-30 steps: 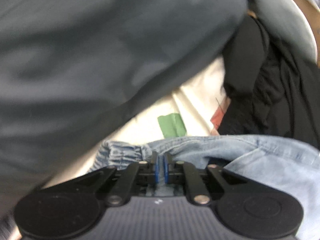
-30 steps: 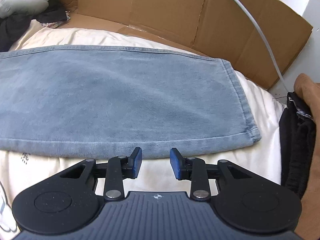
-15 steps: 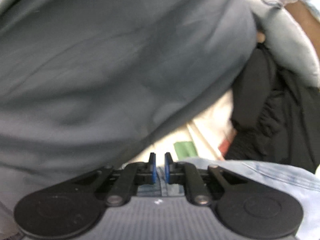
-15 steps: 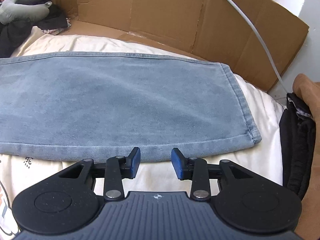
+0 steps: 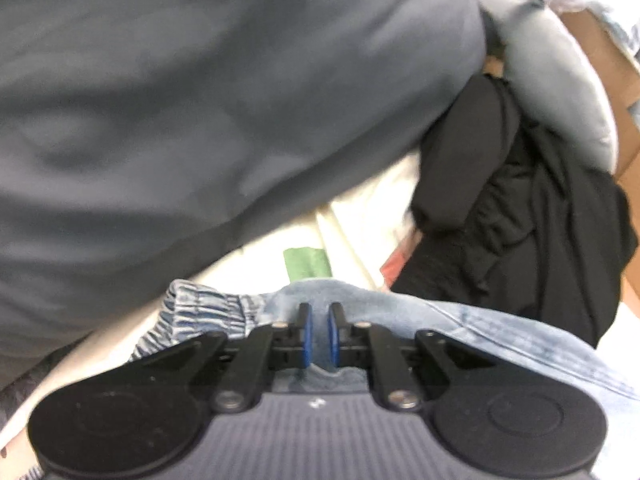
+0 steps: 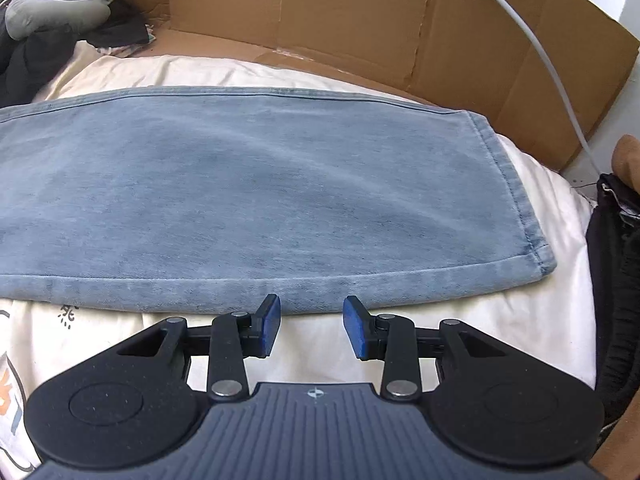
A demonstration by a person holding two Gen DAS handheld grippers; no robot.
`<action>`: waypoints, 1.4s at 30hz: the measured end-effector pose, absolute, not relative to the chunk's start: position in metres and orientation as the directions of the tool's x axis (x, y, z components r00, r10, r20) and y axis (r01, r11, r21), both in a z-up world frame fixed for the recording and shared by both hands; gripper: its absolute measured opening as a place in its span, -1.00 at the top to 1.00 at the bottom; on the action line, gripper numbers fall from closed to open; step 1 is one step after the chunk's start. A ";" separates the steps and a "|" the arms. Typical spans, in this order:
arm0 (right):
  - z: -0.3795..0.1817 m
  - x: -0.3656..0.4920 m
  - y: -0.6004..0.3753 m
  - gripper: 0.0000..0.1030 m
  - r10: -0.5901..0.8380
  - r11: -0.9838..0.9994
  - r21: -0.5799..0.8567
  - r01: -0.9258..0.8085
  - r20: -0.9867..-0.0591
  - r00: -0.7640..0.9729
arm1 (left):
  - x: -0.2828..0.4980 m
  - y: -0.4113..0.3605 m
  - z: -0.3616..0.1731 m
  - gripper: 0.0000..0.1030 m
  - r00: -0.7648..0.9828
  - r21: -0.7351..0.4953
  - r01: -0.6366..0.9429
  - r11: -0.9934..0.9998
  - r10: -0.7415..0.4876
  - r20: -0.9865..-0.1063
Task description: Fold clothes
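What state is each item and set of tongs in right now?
Light blue denim jeans: leg spread flat on the cream sheet, waistband end bunched.
Left tongs: shut on a fold of the jeans by the elastic waistband.
Right tongs: open, empty, at the leg's near edge.
Black garment pile: crumpled, unfolded.

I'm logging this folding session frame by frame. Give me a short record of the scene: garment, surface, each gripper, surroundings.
garment: light blue jeans, the leg lying flat, hem end to the right
surface: cream bedding
left gripper: shut on a fold of denim near the elastic waistband
right gripper: open, just short of the leg's near edge, holding nothing
surroundings: cardboard wall behind; black clothes and grey pillow by the waistband end
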State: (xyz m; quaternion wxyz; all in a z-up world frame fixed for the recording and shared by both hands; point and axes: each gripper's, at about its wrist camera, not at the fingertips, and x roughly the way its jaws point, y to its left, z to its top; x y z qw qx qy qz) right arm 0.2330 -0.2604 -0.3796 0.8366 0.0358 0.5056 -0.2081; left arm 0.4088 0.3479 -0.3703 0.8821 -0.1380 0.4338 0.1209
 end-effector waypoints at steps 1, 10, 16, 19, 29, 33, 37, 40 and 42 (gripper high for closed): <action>-0.381 0.234 -0.260 0.18 -0.312 0.910 -0.150 0.386 -0.861 0.402 | 0.411 0.350 -0.374 0.80 0.590 -0.144 -0.344 0.928 0.094 -0.802; -0.395 0.238 -0.267 -0.05 -0.319 0.891 -0.132 0.435 -0.863 0.392 | 0.437 0.336 -0.387 0.94 0.540 0.019 -0.325 0.946 0.202 -0.817; -0.382 0.232 -0.278 -0.08 -0.286 0.876 -0.071 0.478 -0.873 0.395 | 0.433 0.334 -0.369 0.94 0.519 0.012 -0.329 0.944 0.192 -0.833; -0.365 0.225 -0.279 -0.08 -0.267 0.866 -0.035 0.499 -0.876 0.402 | 0.417 0.335 -0.353 0.86 0.526 -0.004 -0.301 0.954 0.163 -0.835; -0.270 0.221 -0.256 -0.08 -0.172 0.887 0.048 0.458 -0.888 0.426 | 0.332 0.356 -0.260 0.75 0.525 -0.057 -0.275 0.960 0.100 -0.845; -0.216 0.212 -0.234 -0.08 -0.133 0.923 0.059 0.379 -0.878 0.459 | 0.288 0.362 -0.208 0.65 0.536 -0.102 -0.272 0.957 0.063 -0.842; -0.158 0.192 -0.221 -0.08 -0.116 0.928 0.085 0.363 -0.859 0.499 | 0.244 0.361 -0.163 0.44 0.547 -0.072 -0.240 0.968 0.074 -0.834; -0.114 0.174 -0.212 -0.08 -0.130 0.933 0.081 0.352 -0.833 0.537 | 0.210 0.363 -0.132 0.44 0.557 -0.069 -0.216 0.974 0.065 -0.828; -0.088 0.163 -0.203 -0.08 -0.137 0.938 0.075 0.339 -0.817 0.560 | 0.191 0.364 -0.115 0.44 0.565 -0.064 -0.204 0.977 0.064 -0.823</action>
